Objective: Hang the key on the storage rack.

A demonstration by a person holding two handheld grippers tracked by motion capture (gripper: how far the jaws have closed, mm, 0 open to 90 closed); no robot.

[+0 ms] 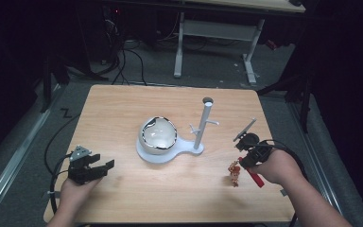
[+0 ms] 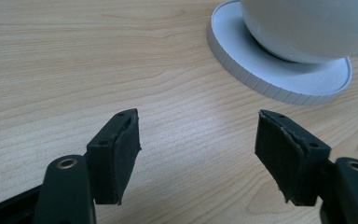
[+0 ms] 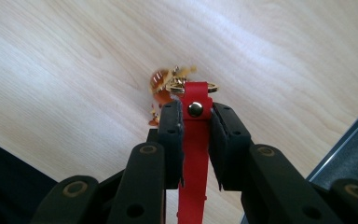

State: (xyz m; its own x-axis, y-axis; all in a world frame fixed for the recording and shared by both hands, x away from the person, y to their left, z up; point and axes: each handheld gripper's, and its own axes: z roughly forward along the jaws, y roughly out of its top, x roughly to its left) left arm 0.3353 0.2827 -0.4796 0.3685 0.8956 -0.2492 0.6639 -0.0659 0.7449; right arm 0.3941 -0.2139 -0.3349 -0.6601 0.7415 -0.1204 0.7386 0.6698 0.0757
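My right gripper [image 1: 244, 160] is shut on a red strap [image 3: 195, 154] with a brass snap, held above the table's right side. From the strap's gold clasp hangs a small orange figure charm [image 3: 161, 86], which dangles over the wood [image 1: 235, 173]. In the right gripper view the jaws pinch the strap just below its top end [image 3: 196, 108]. My left gripper [image 1: 105, 161] rests low at the table's front left, open, with nothing between its fingers [image 2: 198, 126]. It points toward the white stand's round base [image 2: 279, 84].
A white stand [image 1: 189, 150] sits mid-table, with a shiny pale ball [image 1: 157, 135] on its round base and an upright post [image 1: 203, 123] with short pegs. The table's right edge [image 1: 269, 156] lies close to my right hand. Cables and a desk frame are on the floor beyond.
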